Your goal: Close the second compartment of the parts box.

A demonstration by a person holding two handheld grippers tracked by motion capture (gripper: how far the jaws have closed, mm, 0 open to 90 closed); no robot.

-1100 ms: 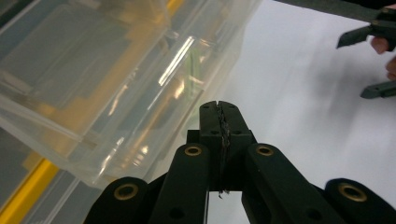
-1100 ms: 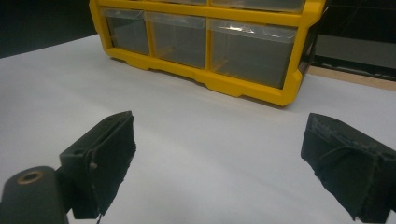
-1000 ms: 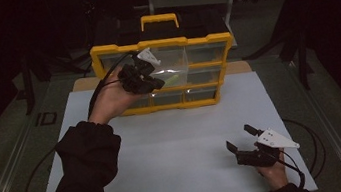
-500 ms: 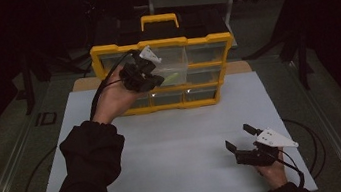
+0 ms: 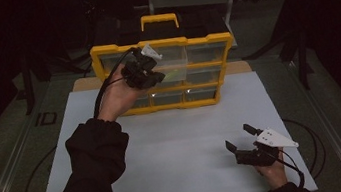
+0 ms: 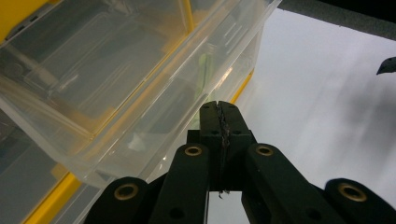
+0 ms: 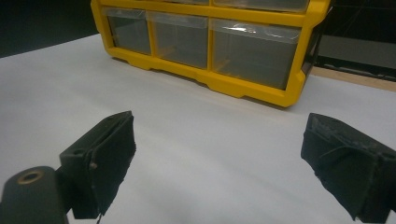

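The left gripper (image 5: 147, 74) is raised in front of the yellow organizer (image 5: 102, 52) at the far edge of the tabletop (image 5: 180, 140), its fingers (image 6: 210, 122) pressed together just beside a clear drawer (image 6: 116, 88) pulled out from the frame; whether they pinch its edge I cannot tell. The right gripper (image 5: 241, 137) rests low on the white tabletop, well apart from the organizer, fingers (image 7: 105, 158) wide apart with nothing between them.
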